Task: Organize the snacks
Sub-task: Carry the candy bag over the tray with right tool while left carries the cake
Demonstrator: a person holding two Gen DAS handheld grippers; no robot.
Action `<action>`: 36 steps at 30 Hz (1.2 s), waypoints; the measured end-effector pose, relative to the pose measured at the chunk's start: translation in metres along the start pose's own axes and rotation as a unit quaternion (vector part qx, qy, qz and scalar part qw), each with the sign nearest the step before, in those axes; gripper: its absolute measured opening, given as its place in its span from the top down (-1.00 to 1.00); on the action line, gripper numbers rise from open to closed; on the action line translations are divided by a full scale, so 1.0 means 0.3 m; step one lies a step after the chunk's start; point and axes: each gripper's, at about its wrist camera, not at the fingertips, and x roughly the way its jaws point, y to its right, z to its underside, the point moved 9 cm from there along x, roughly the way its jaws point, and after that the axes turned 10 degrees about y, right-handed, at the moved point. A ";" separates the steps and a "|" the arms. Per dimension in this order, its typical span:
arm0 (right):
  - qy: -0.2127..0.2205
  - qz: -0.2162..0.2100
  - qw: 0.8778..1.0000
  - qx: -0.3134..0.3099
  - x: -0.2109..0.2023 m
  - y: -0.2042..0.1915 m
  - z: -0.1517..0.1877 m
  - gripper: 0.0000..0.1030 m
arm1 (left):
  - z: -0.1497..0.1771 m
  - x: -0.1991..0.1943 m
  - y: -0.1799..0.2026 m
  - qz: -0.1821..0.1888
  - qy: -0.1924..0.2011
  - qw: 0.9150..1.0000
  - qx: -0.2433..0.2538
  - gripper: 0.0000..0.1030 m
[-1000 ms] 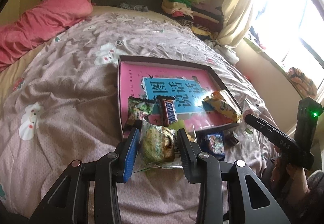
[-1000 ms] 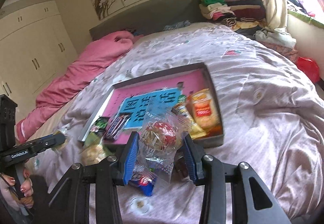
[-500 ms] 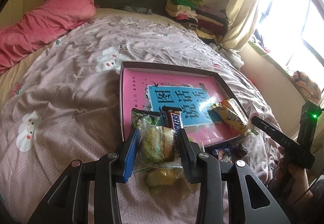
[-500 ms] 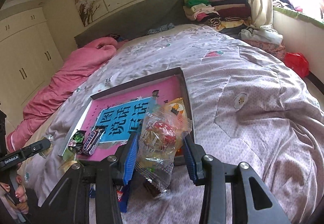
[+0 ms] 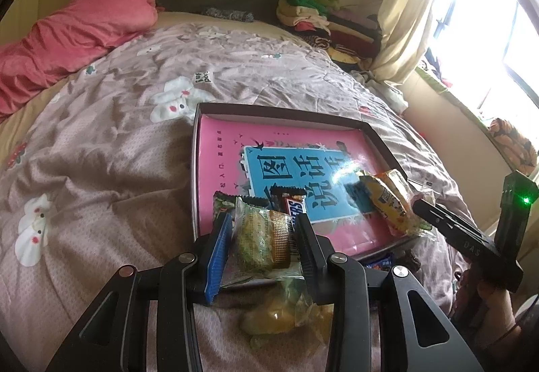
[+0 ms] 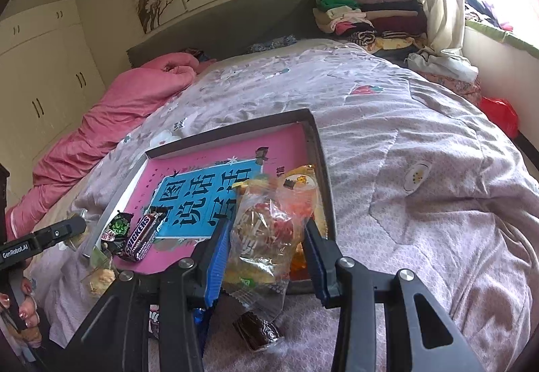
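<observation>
Both grippers had carried their packets closer over the shallow dark-rimmed box (image 5: 377, 133) with its pink lining. Left view: left gripper (image 5: 264, 242) pinched a clear-wrapped green cake (image 5: 261, 237) at the near edge. Right view: right gripper (image 6: 267, 249) clamped a crinkly clear packet of red-and-tan sweets (image 6: 266, 230) above the box's near corner. Carrying was the step; next, each likely needed lowering inside and releasing.

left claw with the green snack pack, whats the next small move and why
Probably carry it forward over the tray and let go. The left claw is shut on the green snack pack, which hangs at the tray's near edge, beside the Snickers bar already lying inside.
</observation>
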 end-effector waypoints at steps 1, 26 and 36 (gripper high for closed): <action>0.000 -0.001 1.000 -0.001 0.003 -0.003 0.000 0.17 | -0.002 0.004 0.001 0.000 0.000 1.000 0.000 0.23; -0.012 -0.049 0.996 -0.068 0.078 -0.187 0.024 0.17 | 0.001 0.151 0.015 -0.007 -0.021 1.000 -0.003 0.23; -0.026 -0.061 0.994 -0.089 0.102 -0.220 0.050 0.17 | 0.008 0.183 0.030 -0.005 -0.032 0.999 -0.002 0.23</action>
